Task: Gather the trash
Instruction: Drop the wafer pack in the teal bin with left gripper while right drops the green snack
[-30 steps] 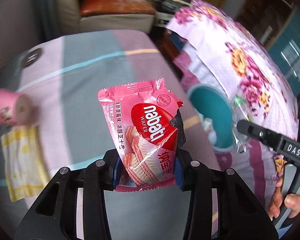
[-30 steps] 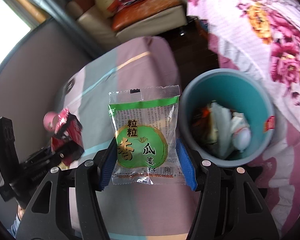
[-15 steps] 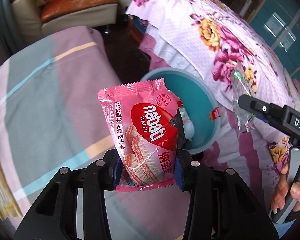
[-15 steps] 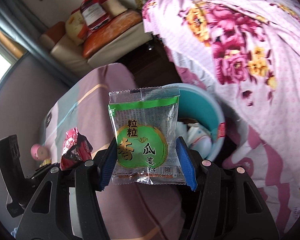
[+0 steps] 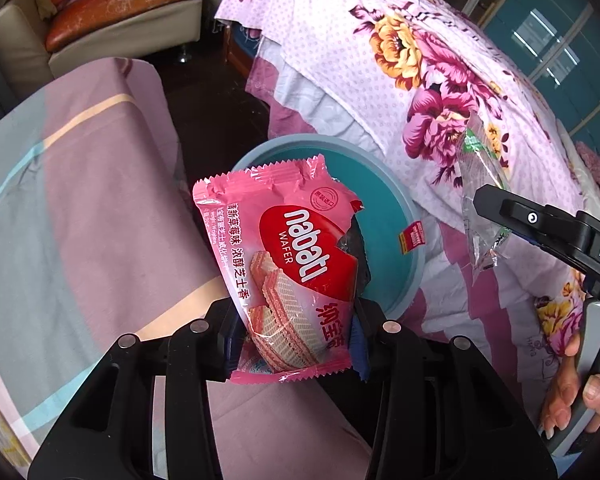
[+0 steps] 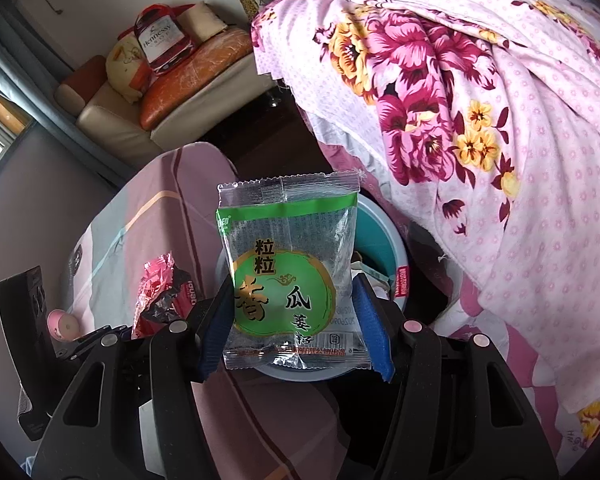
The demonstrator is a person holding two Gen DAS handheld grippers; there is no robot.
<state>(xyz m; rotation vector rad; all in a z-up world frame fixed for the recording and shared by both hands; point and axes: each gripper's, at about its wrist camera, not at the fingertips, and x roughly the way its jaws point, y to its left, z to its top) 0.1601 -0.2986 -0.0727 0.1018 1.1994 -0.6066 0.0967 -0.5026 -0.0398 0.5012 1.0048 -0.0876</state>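
My left gripper (image 5: 294,340) is shut on a pink Nabati wafer wrapper (image 5: 288,268), torn open at its right side, held upright in front of the teal trash bin (image 5: 384,204). My right gripper (image 6: 294,320) is shut on a clear-and-green snack wrapper (image 6: 290,276), which hangs over the same teal bin (image 6: 384,240) and hides most of it. The right gripper with its green wrapper (image 5: 480,196) shows at the right of the left wrist view. The left gripper's pink wrapper (image 6: 160,292) shows at the left of the right wrist view.
A pink, grey and peach striped cloth (image 5: 80,208) covers the surface left of the bin. A pink floral quilt (image 5: 420,64) drapes over the bed to the right. A cream sofa with an orange cushion (image 6: 188,76) stands behind. A small pink cup (image 6: 62,324) lies far left.
Both grippers have swung right, away from the striped surface, toward the teal bin, which now sits directly behind each wrapper. The pink cup and yellow cloth left the left wrist view. Both grips unchanged.
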